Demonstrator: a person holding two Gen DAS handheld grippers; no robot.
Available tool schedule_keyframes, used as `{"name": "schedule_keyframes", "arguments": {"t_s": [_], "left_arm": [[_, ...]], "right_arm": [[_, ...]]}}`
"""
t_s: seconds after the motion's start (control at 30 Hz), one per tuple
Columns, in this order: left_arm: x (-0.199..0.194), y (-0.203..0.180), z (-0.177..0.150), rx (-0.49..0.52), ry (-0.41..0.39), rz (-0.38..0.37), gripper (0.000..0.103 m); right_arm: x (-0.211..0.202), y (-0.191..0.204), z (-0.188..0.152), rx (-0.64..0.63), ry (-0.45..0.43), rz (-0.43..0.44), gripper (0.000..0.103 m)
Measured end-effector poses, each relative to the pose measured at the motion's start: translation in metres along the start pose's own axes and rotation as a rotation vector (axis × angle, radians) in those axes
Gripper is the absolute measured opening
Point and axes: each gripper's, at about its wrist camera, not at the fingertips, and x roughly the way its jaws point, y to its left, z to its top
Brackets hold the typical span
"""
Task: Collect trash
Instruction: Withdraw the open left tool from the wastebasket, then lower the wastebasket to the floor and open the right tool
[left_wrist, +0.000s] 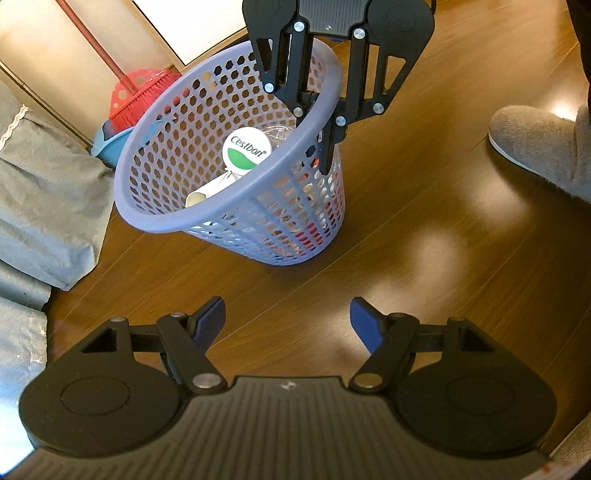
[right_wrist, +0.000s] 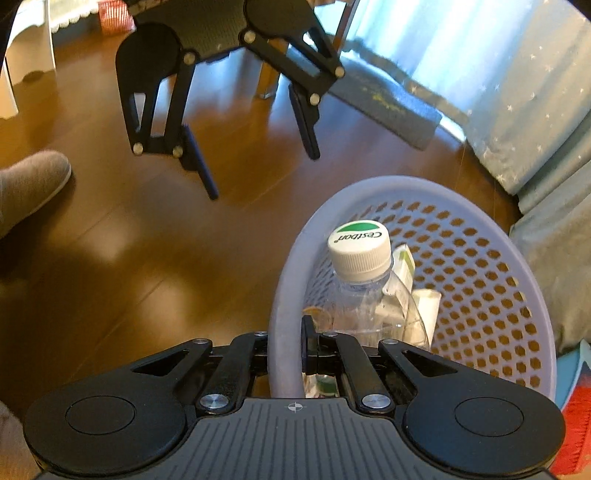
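Right gripper clamps the basket rim, tipping it for carrying

The right gripper (left_wrist: 327, 147) pinches the rim of the lilac perforated plastic basket (left_wrist: 155, 147), which holds a clear white-capped plastic bottle (right_wrist: 364, 280) and paper scraps; the left gripper (left_wrist: 286, 325) hovers near, jaws wide, empty, probably awaiting more trash.

One purple plastic basket with holes (left_wrist: 177, 147) is sitting on the brown wood floor (left_wrist: 406, 258). One clear plastic bottle with a white cap (right_wrist: 360, 254) and one white paper roll (left_wrist: 207, 194) are lying inside it. One red broom (left_wrist: 136, 96) and two grey slippers (left_wrist: 535, 140) are showing too.
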Motion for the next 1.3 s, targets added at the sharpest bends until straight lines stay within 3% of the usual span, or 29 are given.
{"name": "schedule_keyframes", "arguments": {"t_s": [0.47, 0.57, 0.63, 0.93, 1.3], "left_arm": [[-0.011, 0.000, 0.002, 0.000, -0.033, -0.001, 0.074], [-0.012, 0.003, 0.002, -0.016, -0.047, -0.012, 0.076], [-0.011, 0.005, 0.002, -0.016, -0.049, -0.013, 0.076], [-0.009, 0.005, 0.001, -0.013, -0.054, -0.018, 0.076], [-0.013, 0.006, 0.002, -0.052, -0.079, -0.032, 0.081]], "right_arm": [[0.004, -0.004, -0.004, -0.051, 0.085, -0.045, 0.009], [0.000, -0.010, -0.005, -0.036, 0.076, -0.044, 0.023], [-0.001, -0.015, -0.005, -0.018, 0.066, -0.042, 0.039], [0.007, -0.017, -0.007, -0.118, 0.103, -0.015, 0.044], [0.012, -0.025, 0.008, -0.106, 0.080, 0.031, 0.045]]}}
